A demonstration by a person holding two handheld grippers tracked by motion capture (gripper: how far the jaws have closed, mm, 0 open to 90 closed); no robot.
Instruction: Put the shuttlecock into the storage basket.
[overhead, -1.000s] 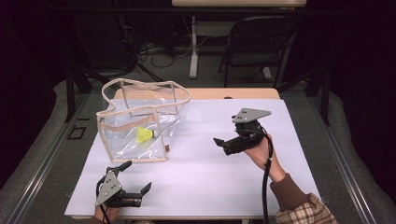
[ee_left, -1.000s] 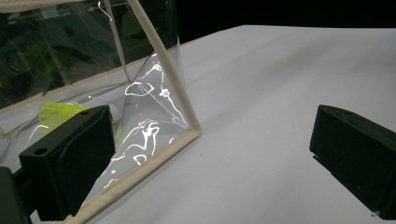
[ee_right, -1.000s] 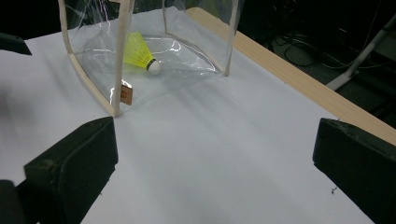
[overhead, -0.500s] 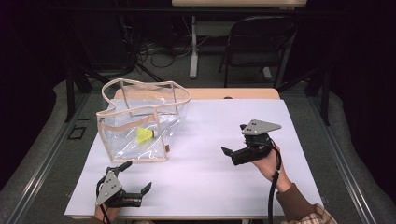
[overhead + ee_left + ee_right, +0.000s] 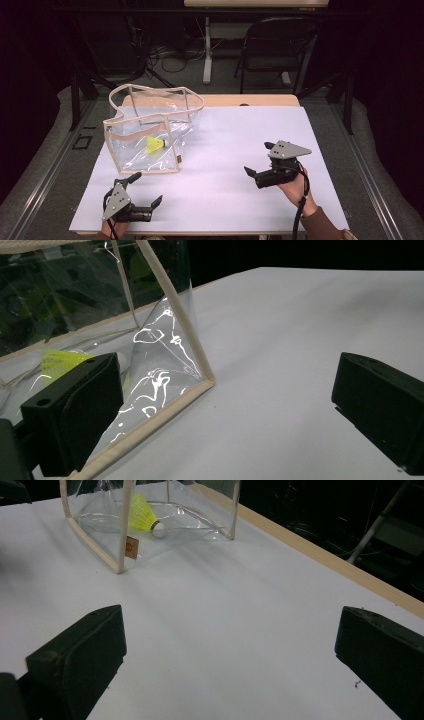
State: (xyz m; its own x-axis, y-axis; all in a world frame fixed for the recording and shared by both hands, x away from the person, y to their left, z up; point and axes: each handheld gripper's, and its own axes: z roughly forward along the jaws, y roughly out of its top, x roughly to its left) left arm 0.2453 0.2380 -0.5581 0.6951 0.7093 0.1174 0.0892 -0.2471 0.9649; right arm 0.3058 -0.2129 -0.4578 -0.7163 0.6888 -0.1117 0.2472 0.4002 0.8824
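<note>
A clear plastic bag (image 5: 172,114) with beige trim stands open at the back left of the white table (image 5: 235,135). A yellow shuttlecock (image 5: 155,144) lies inside it on the bag's floor. My left gripper (image 5: 147,188) rests at the front left edge, open and empty, just in front of the bag. Its own view has the bag's near corner (image 5: 172,325) and the shuttlecock (image 5: 57,362) close behind its left jaw. My right gripper (image 5: 258,158) is held at the front right, open and empty, pointing left. In its view the bag (image 5: 95,542) and shuttlecock (image 5: 141,513) are far ahead.
A wooden strip (image 5: 260,100) runs along the table's far edge. Behind it stand a dark chair (image 5: 280,45) and a white table leg (image 5: 207,50) with cables on the floor. White surface lies bare between the two grippers.
My right gripper has come down and toward the near right of the table. The left gripper, bag and shuttlecock have stayed put.
</note>
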